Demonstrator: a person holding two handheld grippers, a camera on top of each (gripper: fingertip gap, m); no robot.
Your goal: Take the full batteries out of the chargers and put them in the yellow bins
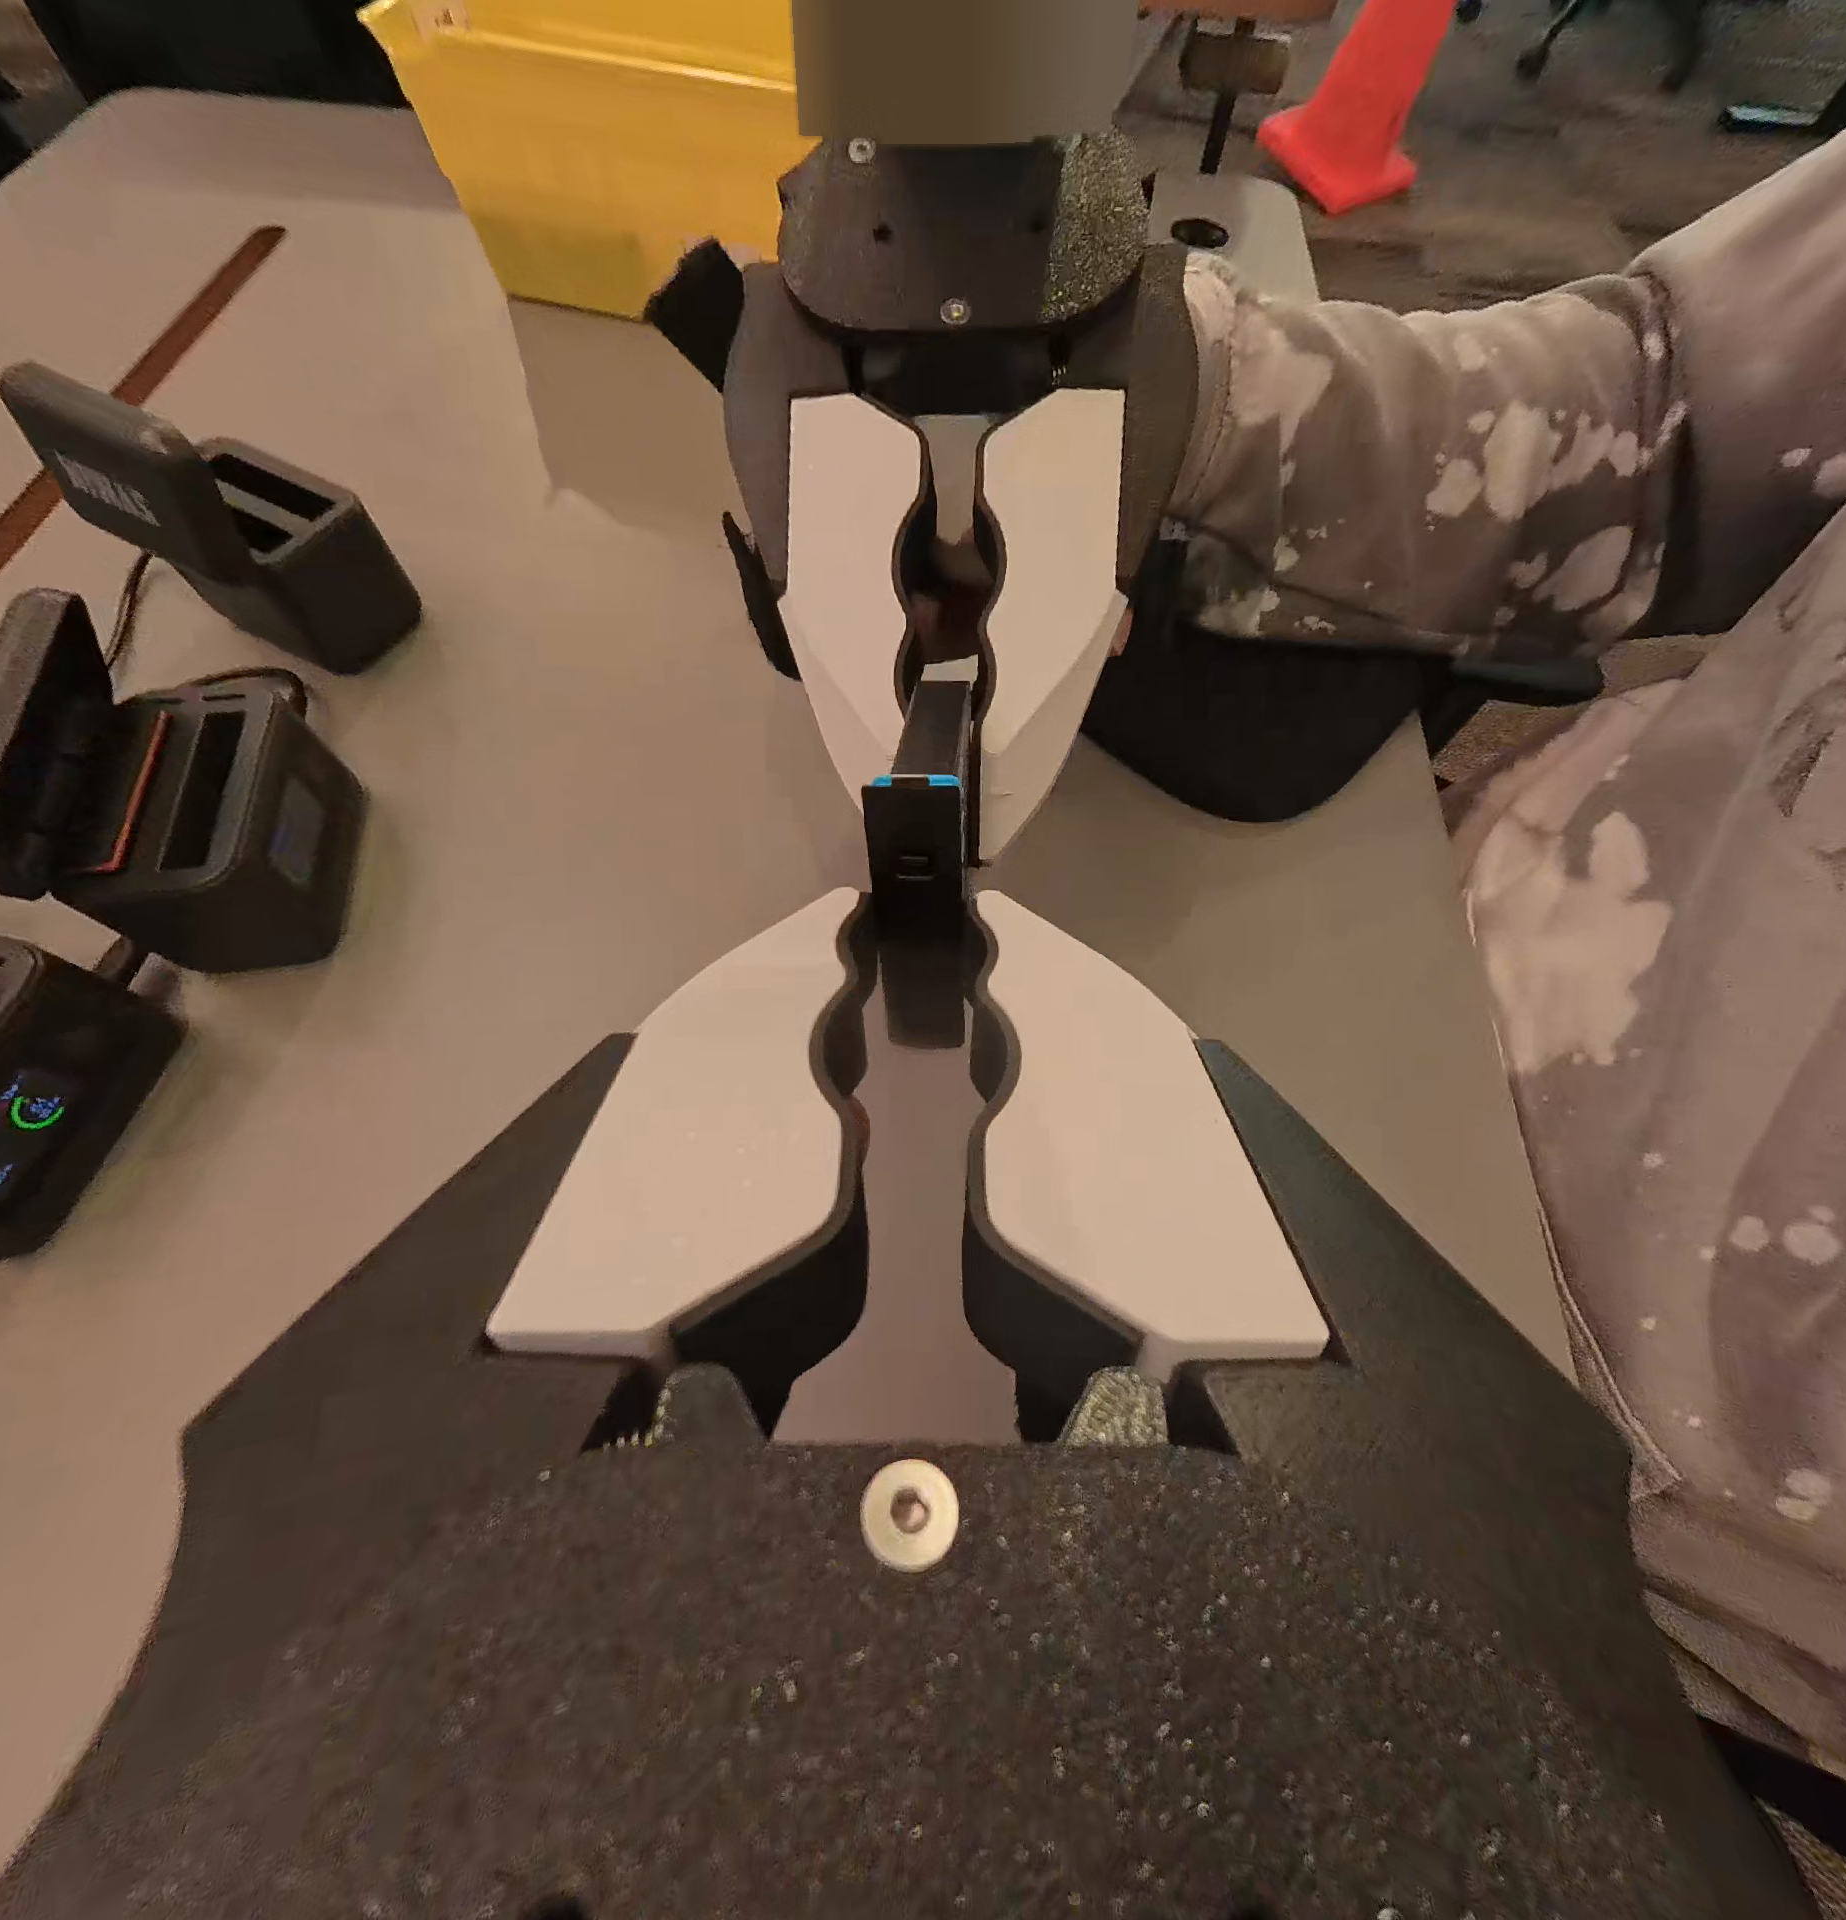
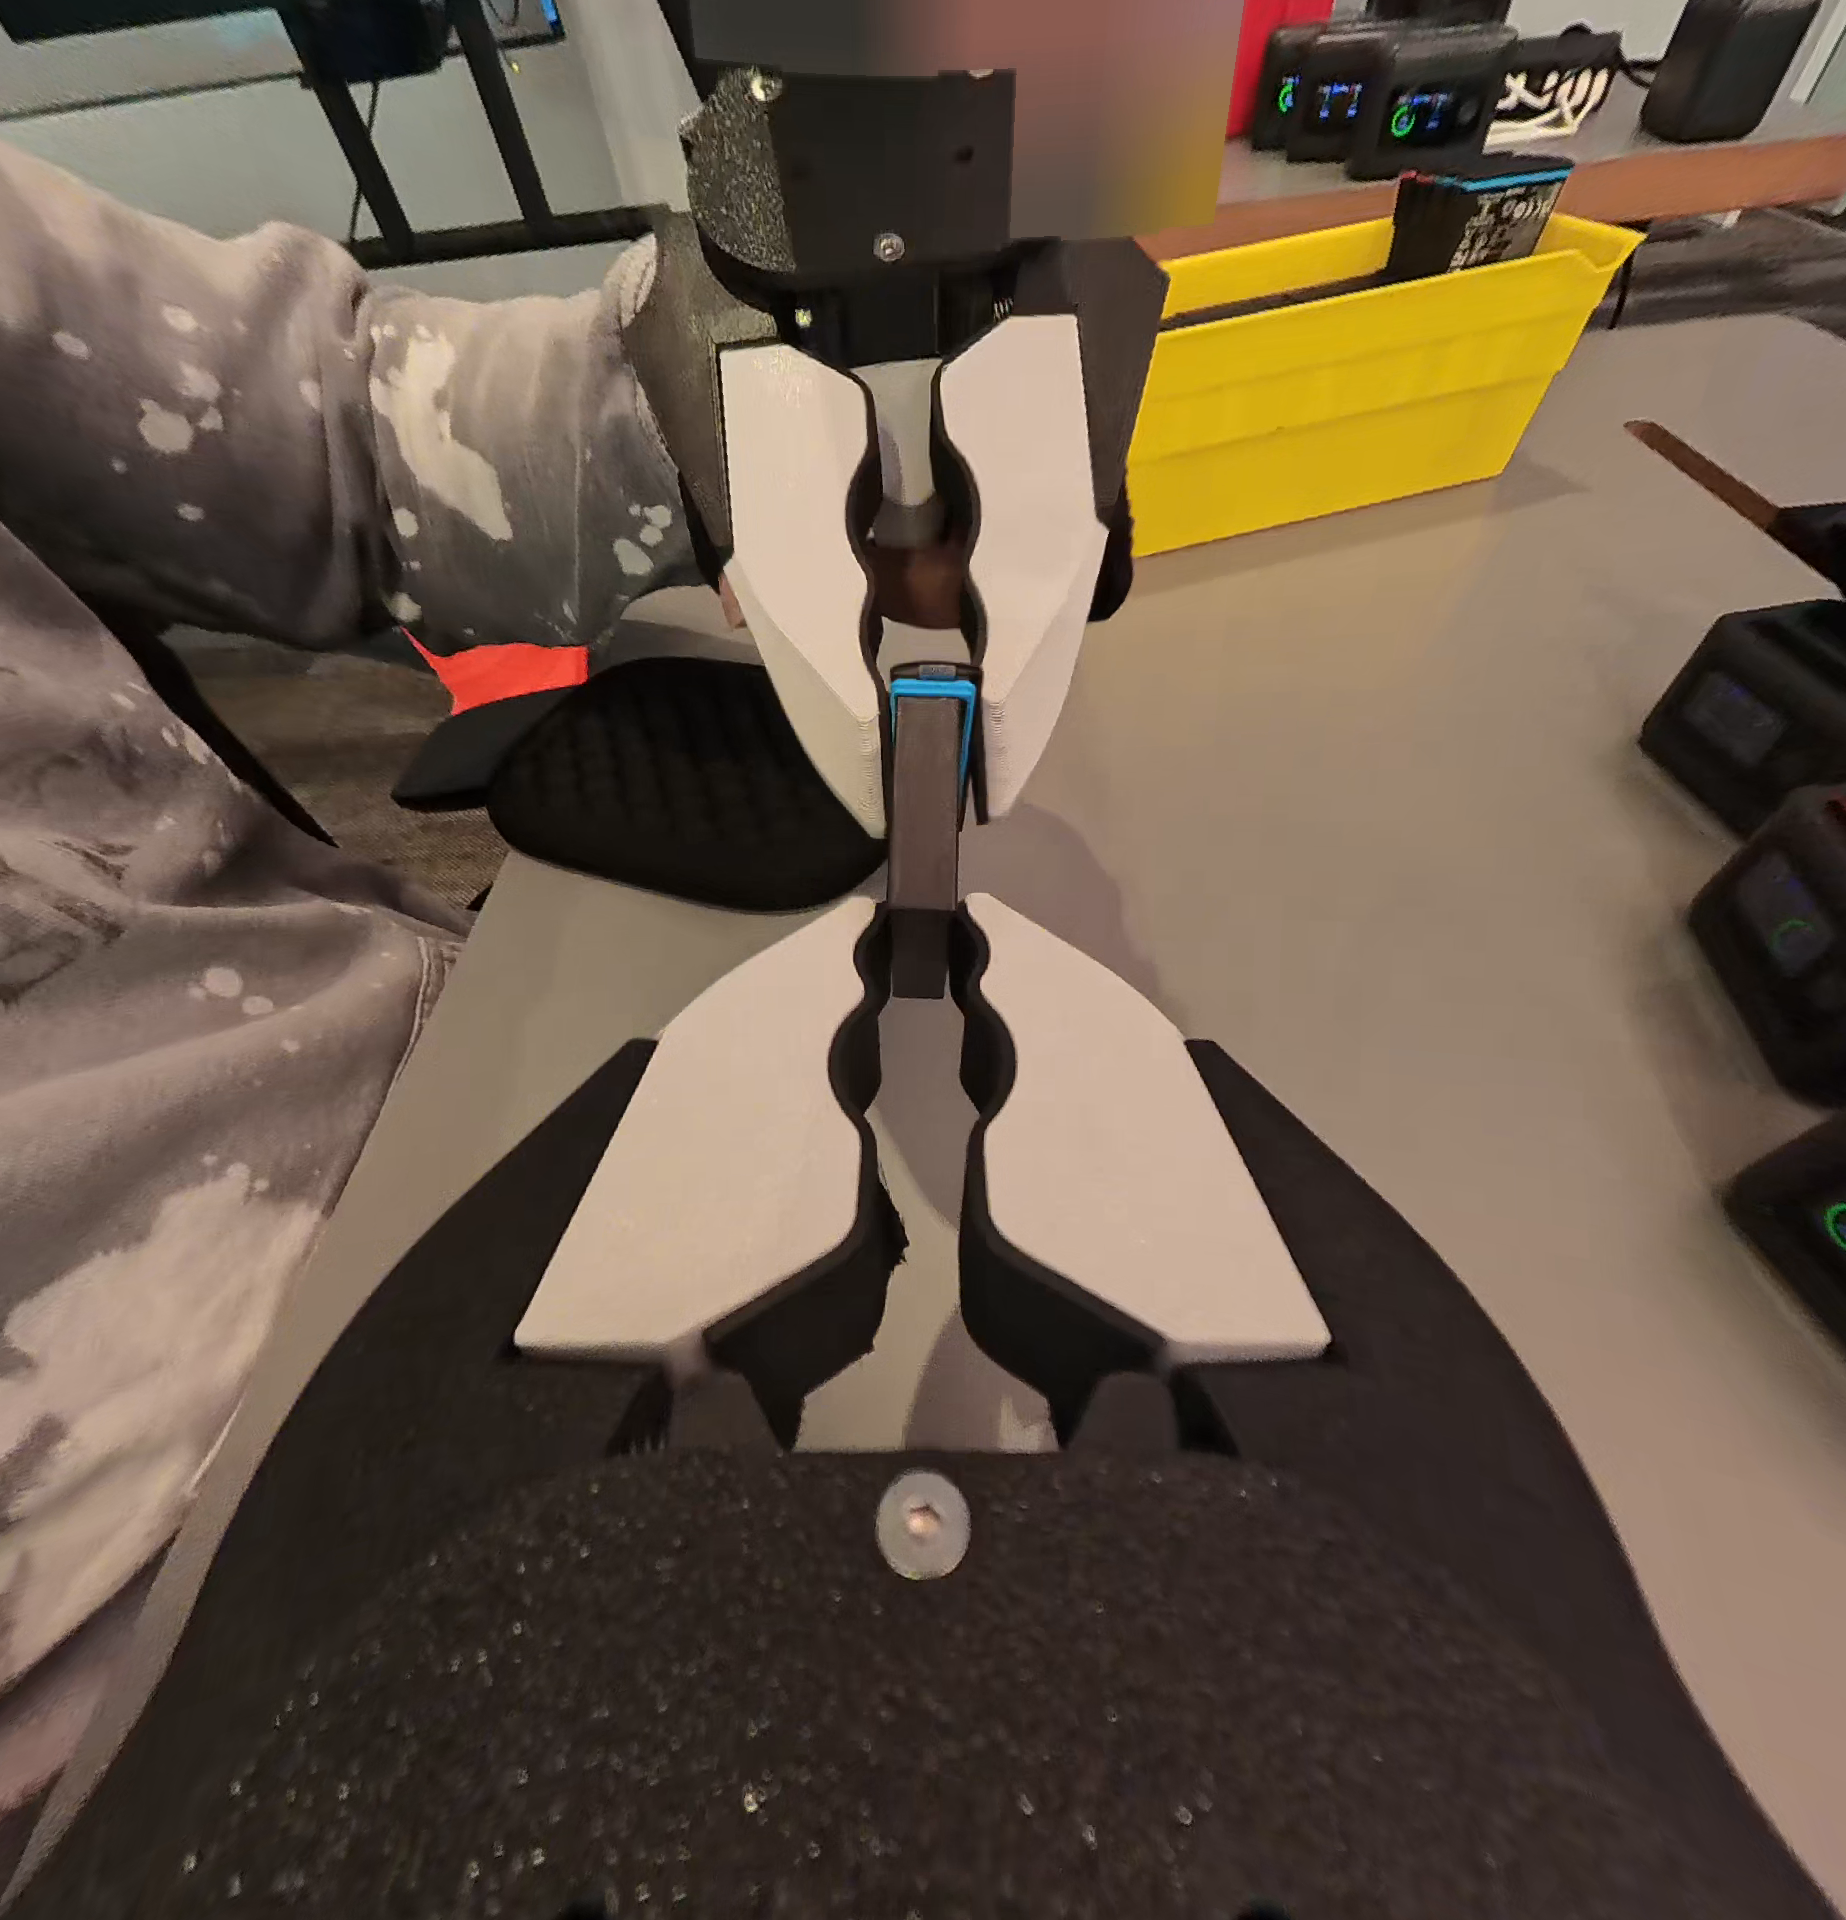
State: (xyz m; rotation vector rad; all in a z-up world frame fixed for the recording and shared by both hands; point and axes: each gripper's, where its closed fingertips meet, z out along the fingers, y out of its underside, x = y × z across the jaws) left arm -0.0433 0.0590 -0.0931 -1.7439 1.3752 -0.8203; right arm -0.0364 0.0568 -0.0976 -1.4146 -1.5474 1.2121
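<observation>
Both grippers meet nose to nose over the grey bench [image 1: 607, 582], and one small black battery [image 1: 917, 831] with a blue edge sits between them. The left gripper [image 1: 914, 935] is pinched on the near end of the battery, and the right gripper [image 2: 914, 925] is pinched on the other end, so both are clamped on the same thing. The battery looks hard and stiff, so it will not bend or squash. It is probably light, but its flat sides look smooth and could slip. I think the best place to hold it is on the two wide flat sides, near the middle. The yellow bin [image 1: 586, 177] stands on the far side of the bench, with another battery [image 2: 1480, 218] standing up in it. Black chargers [image 1: 212, 810] sit on the left, two with lids open and one with a green ring glowing.
</observation>
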